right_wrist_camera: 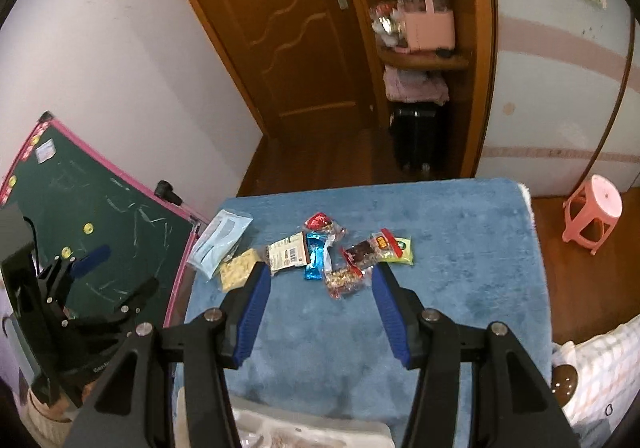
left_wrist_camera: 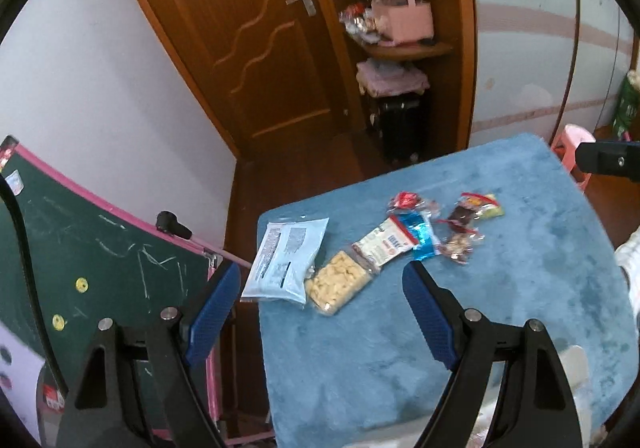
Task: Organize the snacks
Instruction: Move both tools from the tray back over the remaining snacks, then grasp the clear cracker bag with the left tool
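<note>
Several snack packs lie in a loose cluster on the blue plush table cover [right_wrist_camera: 440,308]. From the left they are a pale blue packet [left_wrist_camera: 284,260], a clear bag of yellow pieces [left_wrist_camera: 340,284], a white labelled pack [left_wrist_camera: 384,244] and a blue foil wrapper [left_wrist_camera: 424,244]. Further right are a red sweet [left_wrist_camera: 408,201], a dark pack [right_wrist_camera: 362,252] and a yellow-green pack [right_wrist_camera: 394,248]. My left gripper [left_wrist_camera: 320,268] hovers open over the table's left edge, short of the packs. My right gripper [right_wrist_camera: 320,268] hangs open above the cover, nearer than the cluster. Neither holds anything.
A green chalkboard with a pink frame [left_wrist_camera: 100,248] leans left of the table. A pink stool [right_wrist_camera: 594,211] stands on the floor at right. Behind are a wooden door [right_wrist_camera: 288,27], shelves with a pink basket [right_wrist_camera: 428,27] and a black suitcase [right_wrist_camera: 416,135]. A pale tray [right_wrist_camera: 312,432] sits at the near edge.
</note>
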The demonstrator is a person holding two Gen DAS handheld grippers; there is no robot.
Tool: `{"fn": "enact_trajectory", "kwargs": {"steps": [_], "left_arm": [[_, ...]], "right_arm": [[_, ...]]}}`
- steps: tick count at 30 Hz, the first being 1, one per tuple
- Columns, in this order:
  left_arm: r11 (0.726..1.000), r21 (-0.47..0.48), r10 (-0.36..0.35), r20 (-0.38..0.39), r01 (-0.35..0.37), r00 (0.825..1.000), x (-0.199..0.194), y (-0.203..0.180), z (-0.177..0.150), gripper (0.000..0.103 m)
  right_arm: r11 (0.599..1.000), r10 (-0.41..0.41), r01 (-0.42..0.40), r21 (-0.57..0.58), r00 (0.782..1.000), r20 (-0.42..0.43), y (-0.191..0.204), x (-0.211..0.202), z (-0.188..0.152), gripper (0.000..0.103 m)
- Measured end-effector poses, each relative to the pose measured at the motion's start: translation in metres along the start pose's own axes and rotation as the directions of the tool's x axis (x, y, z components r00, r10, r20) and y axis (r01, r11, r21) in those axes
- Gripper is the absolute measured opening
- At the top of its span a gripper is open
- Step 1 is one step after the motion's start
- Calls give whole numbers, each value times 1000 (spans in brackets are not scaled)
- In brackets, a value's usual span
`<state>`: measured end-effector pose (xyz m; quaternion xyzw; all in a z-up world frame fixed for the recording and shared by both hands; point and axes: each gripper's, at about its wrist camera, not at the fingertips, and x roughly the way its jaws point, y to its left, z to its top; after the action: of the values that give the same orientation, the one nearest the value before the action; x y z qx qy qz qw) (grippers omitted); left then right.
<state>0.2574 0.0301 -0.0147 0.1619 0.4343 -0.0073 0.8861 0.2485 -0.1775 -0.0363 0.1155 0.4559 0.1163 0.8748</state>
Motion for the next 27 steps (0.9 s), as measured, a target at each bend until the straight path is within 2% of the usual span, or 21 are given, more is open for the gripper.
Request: {"fn": "enact_trajectory", "kwargs": {"steps": [3,6,10,12,15,20,27], "left_arm": [[999,39,-18,-55,20,998,44,-5,4,82],[995,94,-11,-131,23,991,91,-16,-5,82],[985,174,43,-205,-7,978,148,-30,-24,82],[984,177,49,-245,-5,968,167,-31,-30,81],[988,150,28,-291,17,956,193,-30,-36,76],[993,112,-10,-307,46,952,216,-29,-39,76],[994,56,-68,-343,93,937,244,-32,-45,69]], "right_arm": [[999,-18,21,45,997,-68,-9,44,8,53],[993,-5,25,116,985,-171,-21,96,7,53],[979,19,35,199,965,-261,-36,151,-3,53],[967,55,24,253,952,-301,-43,173,-12,53],[956,85,18,293,939,-334,-44,195,-23,53],[946,111,12,324,927,-360,-43,214,-30,53],[945,110,21,328,921,-374,-39,232,-31,53]]}}
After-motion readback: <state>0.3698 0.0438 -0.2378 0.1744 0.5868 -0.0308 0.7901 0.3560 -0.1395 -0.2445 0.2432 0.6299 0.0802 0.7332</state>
